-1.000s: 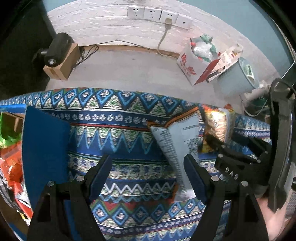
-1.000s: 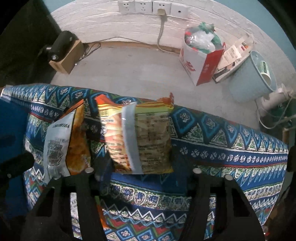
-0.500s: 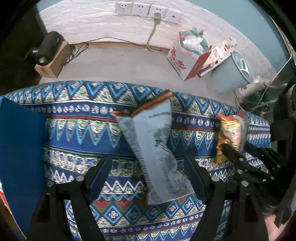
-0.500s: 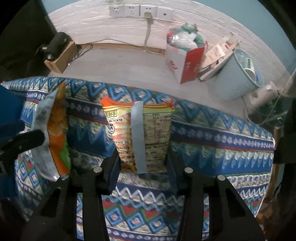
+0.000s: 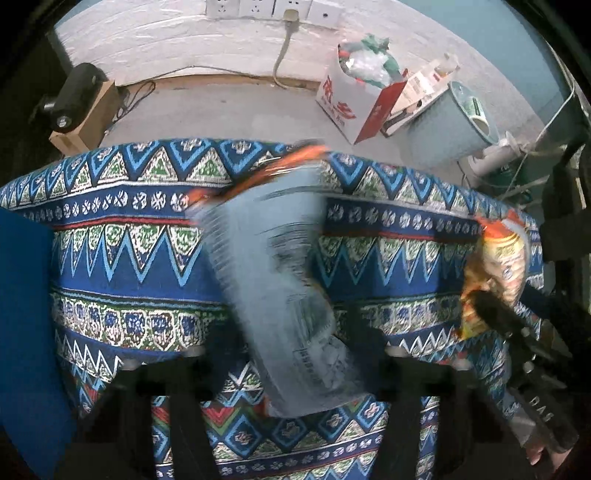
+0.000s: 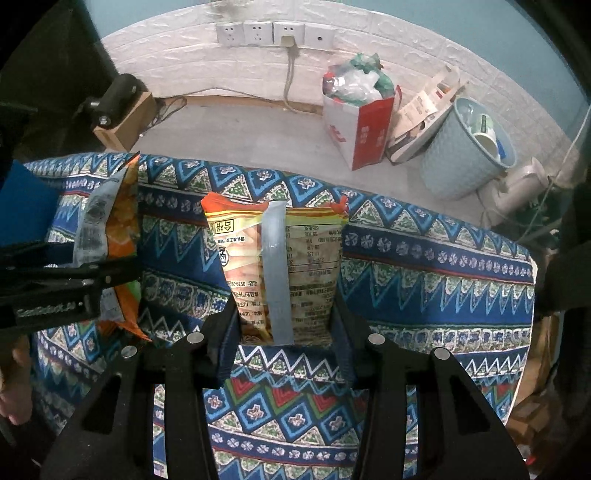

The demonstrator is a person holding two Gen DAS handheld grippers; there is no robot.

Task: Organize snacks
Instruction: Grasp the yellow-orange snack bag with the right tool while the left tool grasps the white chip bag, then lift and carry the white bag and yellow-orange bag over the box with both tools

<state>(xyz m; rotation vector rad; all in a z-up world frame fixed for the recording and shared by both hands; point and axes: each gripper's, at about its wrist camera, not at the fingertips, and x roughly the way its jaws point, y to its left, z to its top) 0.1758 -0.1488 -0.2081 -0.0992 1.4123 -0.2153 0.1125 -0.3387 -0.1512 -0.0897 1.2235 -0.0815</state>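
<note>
1. Swung further over the patterned cloth [image 5: 122, 258] since a second ago; the grey-backed snack bag [image 5: 280, 295], earlier off toward the right finger, now centred between both fingers of the left gripper [image 5: 288, 354], and blurred by motion.
2. Closed on that bag since half a second ago: the left gripper's fingers then stood apart, now clamped against its lower part, the bag leaning with its orange top edge up and away.
3. Just right of the left gripper's right finger: the right gripper [image 6: 284, 332], seen side-on and carrying the yellow noodle bag [image 6: 280, 269].
4. In the right wrist view, fingers pinched onto the noodle bag's lower edges, the bag upright, back seam facing the camera, held over the cloth.
5. Left of the right gripper's left finger: the grey-backed bag again, orange face showing, gripped low by the left gripper's black finger.
6. Far to the left of the left fingers: a plain blue panel [image 5: 26, 332], partly cut off.
7. Beyond the fingertips, past the cloth's far edge: grey floor, a white brick-pattern wall with a row of sockets [image 6: 275, 33], a red-and-white paper bag [image 6: 358, 122] stuffed with rubbish, a pale blue bin [image 6: 465, 151], and a black device on a wooden block [image 5: 79, 107].
8. Both grippers level, pointing across the cloth toward the wall, well apart from each other.
</note>
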